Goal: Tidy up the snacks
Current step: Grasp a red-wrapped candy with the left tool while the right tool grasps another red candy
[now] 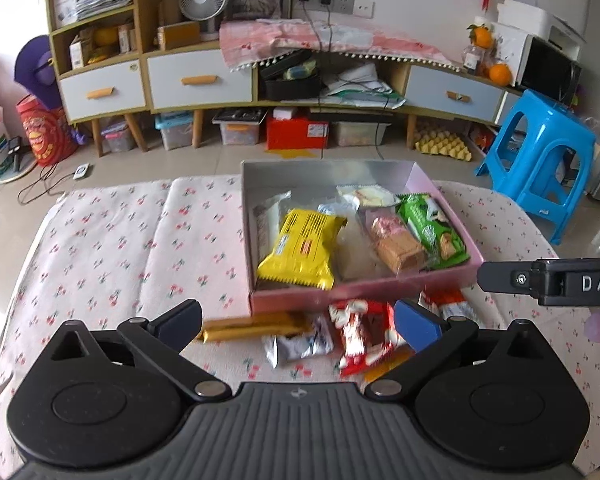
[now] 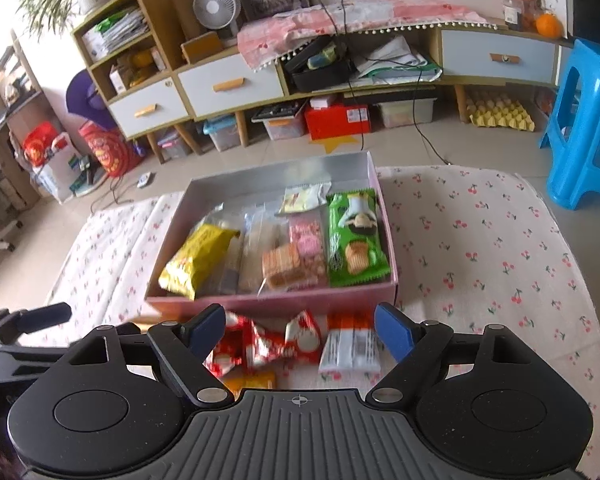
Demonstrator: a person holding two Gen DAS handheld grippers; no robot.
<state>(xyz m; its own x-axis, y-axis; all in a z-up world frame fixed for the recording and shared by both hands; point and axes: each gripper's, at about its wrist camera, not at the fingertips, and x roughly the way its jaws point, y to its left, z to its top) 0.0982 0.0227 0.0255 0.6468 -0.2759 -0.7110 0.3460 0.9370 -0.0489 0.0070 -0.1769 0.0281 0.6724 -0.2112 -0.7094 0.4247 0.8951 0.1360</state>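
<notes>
A pink box (image 1: 364, 294) (image 2: 272, 306) with a silver inside stands on the cherry-print cloth and holds several snack packs: a yellow pack (image 1: 300, 250) (image 2: 194, 262), a green pack (image 1: 434, 228) (image 2: 354, 236) and clear-wrapped biscuits (image 1: 398, 246) (image 2: 288, 264). In front of the box lie a gold bar (image 1: 252, 326), a silver wrapper (image 1: 296, 346), red-and-white packs (image 1: 362, 334) (image 2: 268, 340) and an orange-and-white pack (image 2: 352, 344). My left gripper (image 1: 298, 320) is open above these loose packs, holding nothing. My right gripper (image 2: 300, 332) is open over them too, empty.
The cloth-covered table (image 1: 120, 248) (image 2: 492, 248) spreads to both sides of the box. Beyond it is tiled floor, a low cabinet with drawers (image 1: 200, 80), storage bins beneath it and a blue plastic stool (image 1: 540, 160) (image 2: 584, 128) at the right.
</notes>
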